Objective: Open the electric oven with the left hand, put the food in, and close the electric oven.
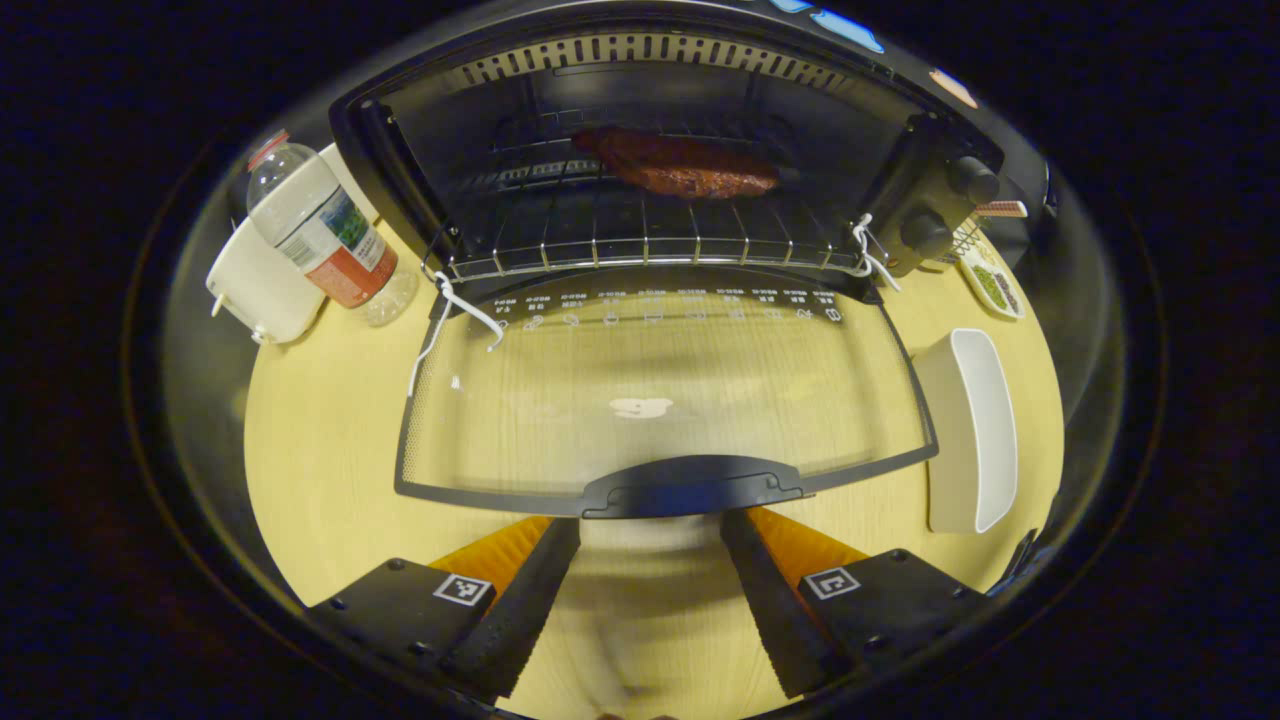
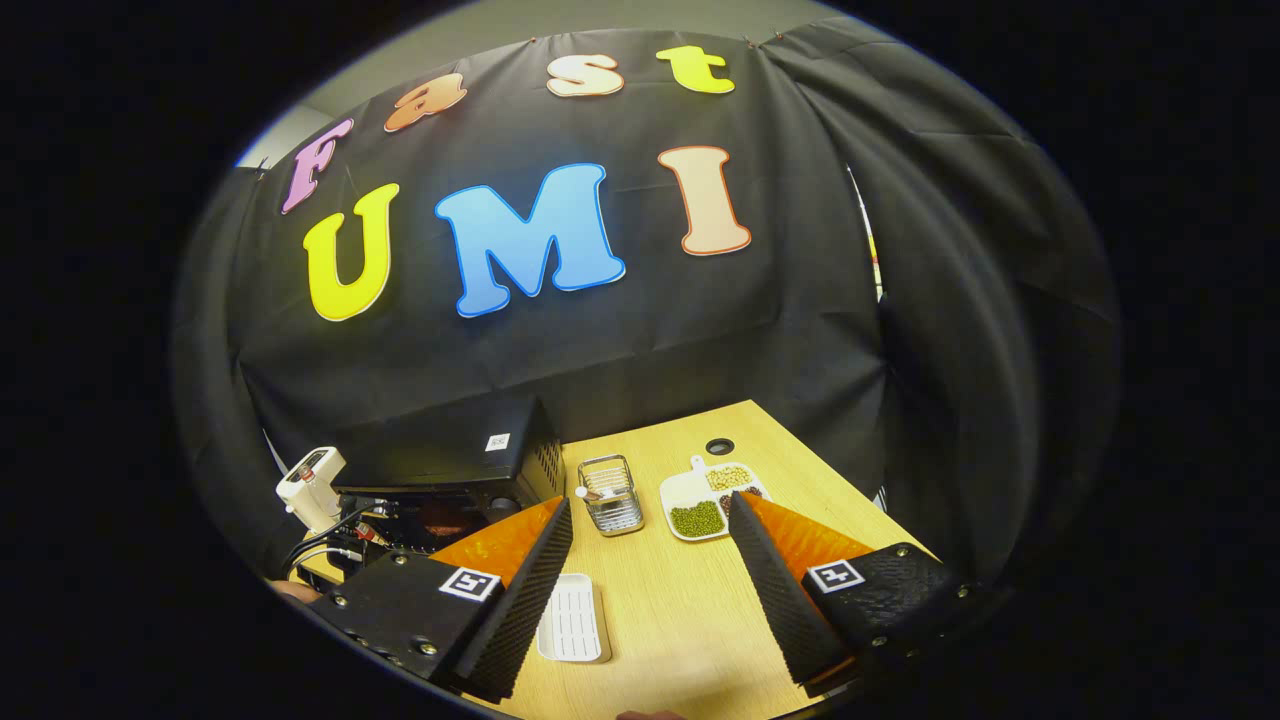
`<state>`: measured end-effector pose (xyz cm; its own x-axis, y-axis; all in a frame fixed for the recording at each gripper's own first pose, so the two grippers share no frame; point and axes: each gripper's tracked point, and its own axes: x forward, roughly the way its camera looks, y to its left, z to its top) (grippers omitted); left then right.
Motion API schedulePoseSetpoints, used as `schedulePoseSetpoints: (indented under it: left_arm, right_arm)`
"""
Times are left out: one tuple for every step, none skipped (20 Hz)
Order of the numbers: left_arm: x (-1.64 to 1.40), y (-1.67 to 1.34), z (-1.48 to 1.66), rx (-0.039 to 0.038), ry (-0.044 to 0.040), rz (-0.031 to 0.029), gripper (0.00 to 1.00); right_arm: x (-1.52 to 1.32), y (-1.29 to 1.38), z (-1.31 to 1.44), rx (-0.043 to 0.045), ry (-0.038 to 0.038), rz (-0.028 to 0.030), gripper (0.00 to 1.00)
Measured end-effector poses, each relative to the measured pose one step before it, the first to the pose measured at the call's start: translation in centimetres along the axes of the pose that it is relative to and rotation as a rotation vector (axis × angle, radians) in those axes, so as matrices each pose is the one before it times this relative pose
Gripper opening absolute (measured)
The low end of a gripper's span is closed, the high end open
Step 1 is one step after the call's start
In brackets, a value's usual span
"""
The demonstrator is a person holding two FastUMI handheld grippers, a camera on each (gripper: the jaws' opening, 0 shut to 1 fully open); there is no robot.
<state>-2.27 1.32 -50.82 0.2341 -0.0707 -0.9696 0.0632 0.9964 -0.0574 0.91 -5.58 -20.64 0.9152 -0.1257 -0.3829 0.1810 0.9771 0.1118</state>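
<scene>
Left tool [image 1: 650,590] gapes wide, empty; oven door handle [image 1: 690,487] just beyond at 12 o'clock, meat [image 1: 680,165], probably steak, racked inside.

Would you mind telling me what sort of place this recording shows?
Likely a staged kitchen booth, not a real home: a black cloth wall backs a wooden table holding an open electric oven and a divided bean dish.

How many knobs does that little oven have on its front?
2 knobs show on the oven, on its right-hand panel: one higher, one lower. More may be hidden.
</scene>
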Motion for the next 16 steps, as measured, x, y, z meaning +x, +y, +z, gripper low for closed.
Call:
schedulePoseSetpoints:
  left_arm:
    - [-0.221, -0.033, 0.15, 0.00368, -0.0071, 0.00264, 0.98]
    - [-0.467, -0.004, 0.024, 0.00458, -0.01186, 0.00171, 0.97]
    - [-0.625, -0.031, 0.171, 0.00397, -0.01914, -0.00079, 0.97]
    - [-0.656, 0.004, 0.171, 0.0046, -0.02393, -0.0027, 0.99]
    - [-0.713, -0.029, 0.226, 0.00462, -0.02311, -0.00558, 1.0]
    - [-0.744, -0.006, 0.271, 0.00443, -0.02074, -0.00718, 1.0]
    - [-0.676, -0.03, 0.397, 0.00187, -0.02152, -0.00713, 1.0]
    - [-0.66, -0.022, 0.368, 0.00369, -0.02159, -0.00622, 1.0]
    - [-0.425, 0.0, 0.301, 0.007, -0.01539, -0.00594, 1.0]
    - [-0.363, 0.01, 0.215, 0.00375, -0.01301, -0.00503, 1.0]
    - [-0.281, -0.001, 0.198, -0.00325, -0.00582, -0.00341, 1.0]
    - [-0.185, -0.007, 0.131, -0.01262, -0.00397, 0.0003, 0.97]
    - [-0.168, -0.035, 0.236, -0.00873, -0.00774, 0.00049, 1.0]
    - [-0.21, 0.046, 0.201, 0.00051, -0.01038, 0.00076, 1.0]
    - [-0.174, 0.004, 0.221, 0.00488, -0.00842, 0.00017, 1.0]
    - [-0.208, -0.033, 0.172, 0.00187, -0.00395, 0.00046, 1.0]
  right_arm:
    - [0.002, 0.311, 0.137, -0.0015, -0.00055, 0.00256, 0.96]
    - [-0.051, 0.396, 0.087, -0.00256, -0.00247, 0.00508, 0.96]
    - [-0.035, 0.404, 0.156, -0.00537, -0.00382, 0.00524, 0.96]
    - [-0.049, 0.3, -0.039, -0.00747, -0.00369, 0.00328, 0.96]
    - [-0.013, 0.311, 0.03, -0.00362, -0.00331, 0.00353, 0.96]
    - [0.075, 0.148, 0.168, 0.00106, 0.00259, 0.00738, 0.96]
    - [-0.029, 0.495, -0.209, 0.00239, 0.00559, 0.01009, 0.96]
    - [0.036, 0.453, -0.273, 0.00139, 0.00496, 0.00724, 0.96]
    - [0.024, 0.384, -0.062, 0.00244, 0.0012, 0.00876, 0.96]
    - [-0.029, 0.34, -0.036, 0.00245, 0.00041, 0.00722, 0.96]
    - [-0.055, 0.287, 0.056, 0.00218, -0.00185, 0.00636, 0.96]
    - [-0.074, 0.224, -0.005, 0.00106, -0.00169, 0.00626, 0.96]
    - [-0.03, 0.163, 0.139, -0.00181, -0.00278, 0.00451, 0.96]
    - [-0.063, -0.041, 0.144, -0.00318, -0.00583, -0.0002, 0.96]
    - [-0.097, -0.176, 0.133, -0.00061, -0.00421, -0.00155, 0.96]
    - [-0.118, -0.148, -0.058, 0.00188, -0.00027, -0.0012, 0.96]
